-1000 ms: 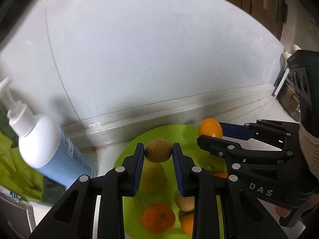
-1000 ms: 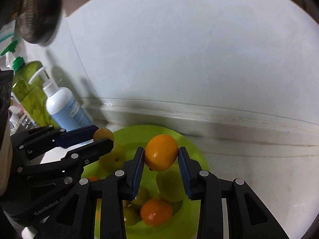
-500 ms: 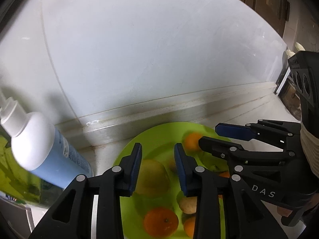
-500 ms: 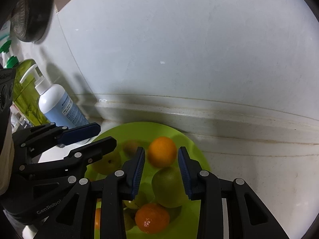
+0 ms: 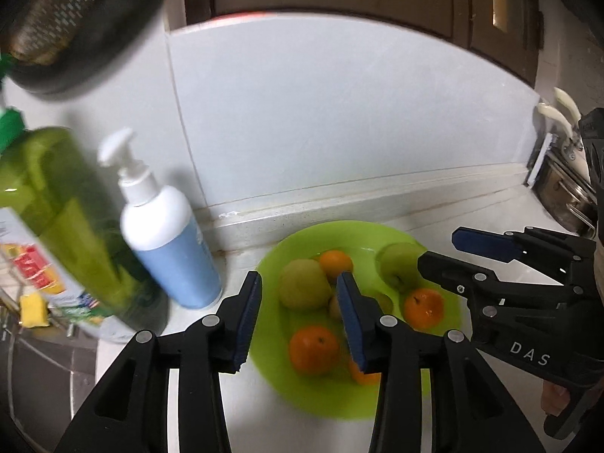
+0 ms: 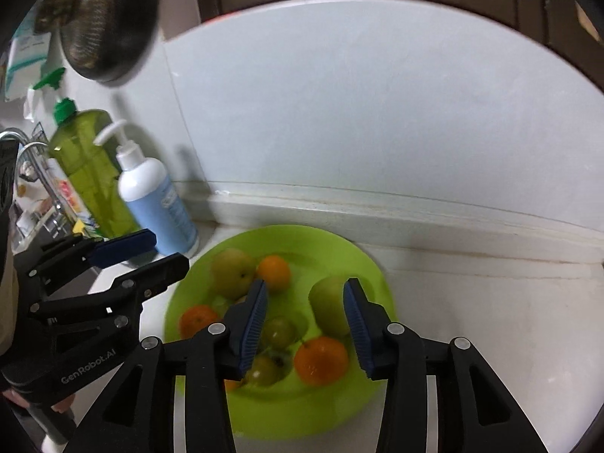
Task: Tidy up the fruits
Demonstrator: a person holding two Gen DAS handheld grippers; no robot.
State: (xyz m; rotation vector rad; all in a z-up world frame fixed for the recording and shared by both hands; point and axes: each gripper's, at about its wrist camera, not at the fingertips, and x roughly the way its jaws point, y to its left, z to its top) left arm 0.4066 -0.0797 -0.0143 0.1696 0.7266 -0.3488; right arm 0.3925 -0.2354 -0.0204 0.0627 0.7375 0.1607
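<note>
A lime green plate [image 5: 313,396] [image 6: 302,411] sits on the white counter by the wall and holds several fruits: oranges [image 5: 314,348] [image 6: 321,359], a yellow-green pear [image 5: 302,288] [image 6: 232,272], a green apple [image 5: 396,268] [image 6: 330,304] and small brownish-green fruits [image 6: 278,332]. My left gripper [image 5: 298,319] is open and empty, raised above the plate's left side; it also shows in the right wrist view [image 6: 151,253]. My right gripper [image 6: 305,326] is open and empty above the plate's middle; it also shows in the left wrist view [image 5: 449,249].
A white and blue pump bottle [image 5: 166,234] [image 6: 154,204] and a green dish soap bottle [image 5: 64,222] [image 6: 88,166] stand left of the plate. A dark pan [image 6: 109,22] hangs above them. A sink rack [image 6: 34,204] lies far left; metal pots [image 5: 566,192] stand far right.
Both grippers opened and dropped their fruits, a small brown fruit and an orange, onto the plate. Both grippers then pulled back and up, so more of the wall and bottles shows.
</note>
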